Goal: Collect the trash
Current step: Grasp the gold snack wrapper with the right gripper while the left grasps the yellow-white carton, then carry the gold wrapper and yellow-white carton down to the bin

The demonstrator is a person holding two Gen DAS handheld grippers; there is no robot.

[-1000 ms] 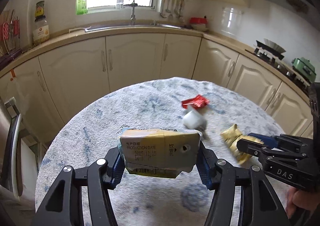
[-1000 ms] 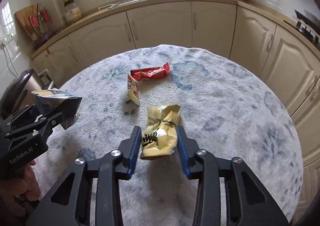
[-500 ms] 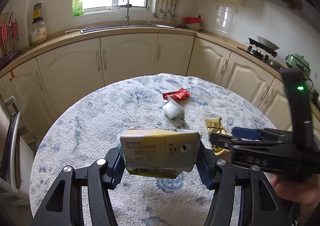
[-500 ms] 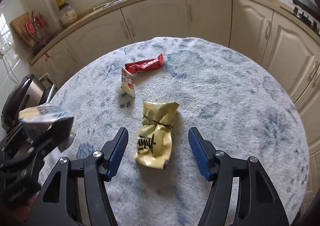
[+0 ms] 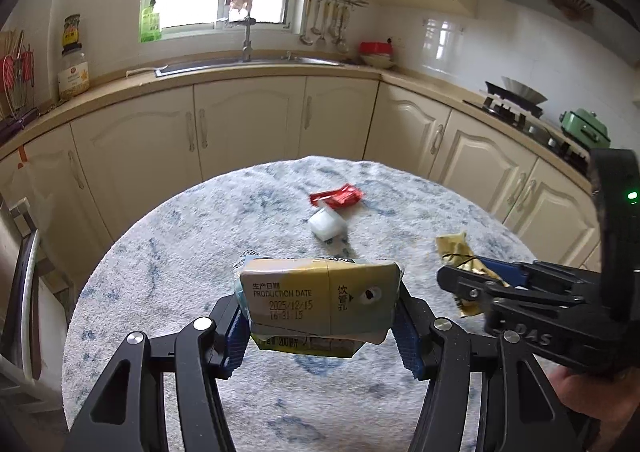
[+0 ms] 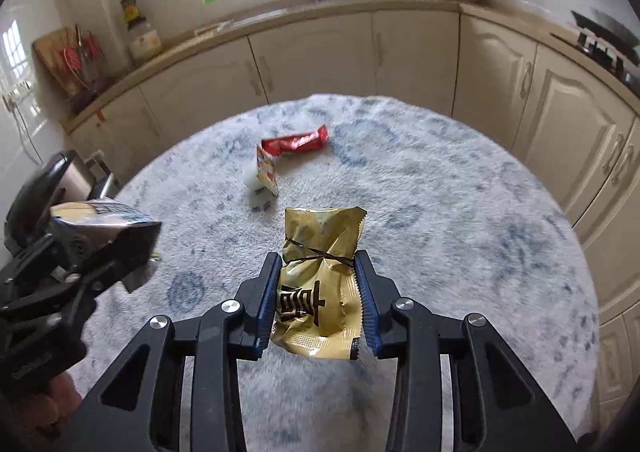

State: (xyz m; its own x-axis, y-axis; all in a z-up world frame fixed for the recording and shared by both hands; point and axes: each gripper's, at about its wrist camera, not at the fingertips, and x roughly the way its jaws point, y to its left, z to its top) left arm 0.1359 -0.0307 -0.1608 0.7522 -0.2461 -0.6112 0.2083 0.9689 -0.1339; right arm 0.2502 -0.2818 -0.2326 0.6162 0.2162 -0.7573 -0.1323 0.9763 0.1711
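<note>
A: Lower left of the right wrist view, why is the left gripper (image 6: 100, 248) raised?

B: It pinches a crushed drink carton (image 5: 320, 300) clear of the round table (image 5: 160, 260), so that piece is ready to carry off.

A: And mid-frame?

B: A red wrapper (image 6: 295, 142) and a small white cup (image 6: 264, 176) lie untouched near the table's centre, upper middle of the view.

A: Lower centre?

B: The right gripper (image 6: 318, 300) has just been closing on the gold wrapper (image 6: 320, 264); its pads press both sides, so I'd judge it gripped for lifting.
</note>
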